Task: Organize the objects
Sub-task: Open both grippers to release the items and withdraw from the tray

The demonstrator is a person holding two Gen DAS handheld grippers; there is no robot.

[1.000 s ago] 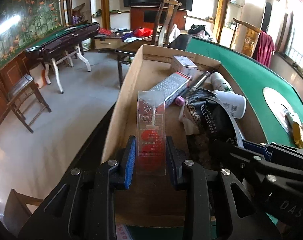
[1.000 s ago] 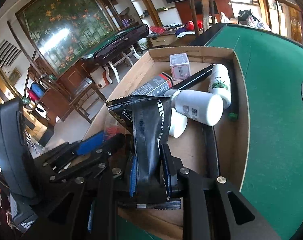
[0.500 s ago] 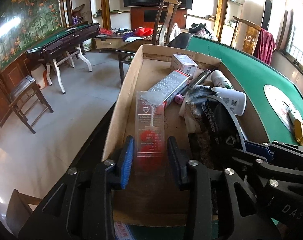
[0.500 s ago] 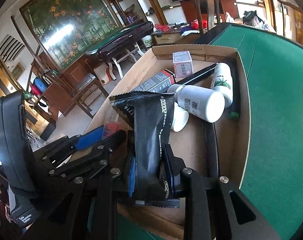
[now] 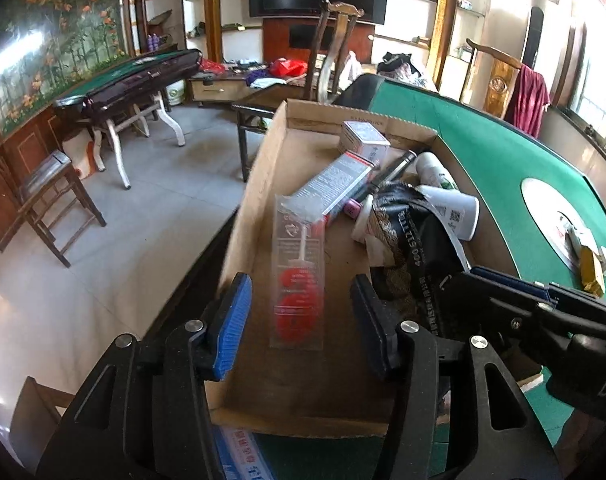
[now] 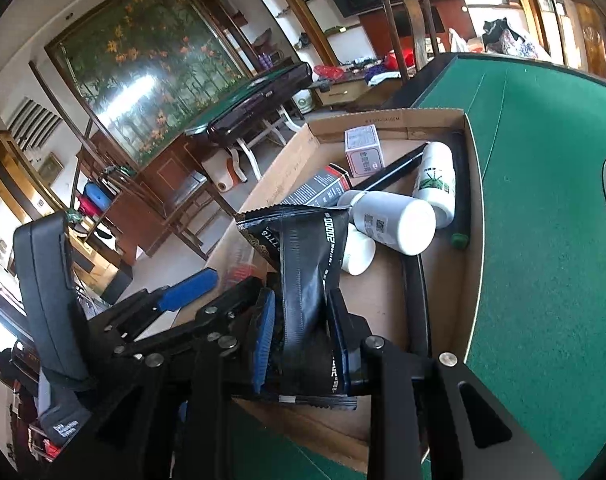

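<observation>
While the left gripper has its fingers spread wide around a clear plastic packet with red contents lying in the shallow cardboard box, the right gripper pinches a black foil pouch over it.

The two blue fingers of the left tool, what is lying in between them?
A clear packet with red inside lies between the open left tool's fingers, touching neither, on the cardboard box floor. The left wrist view shows it.
</observation>
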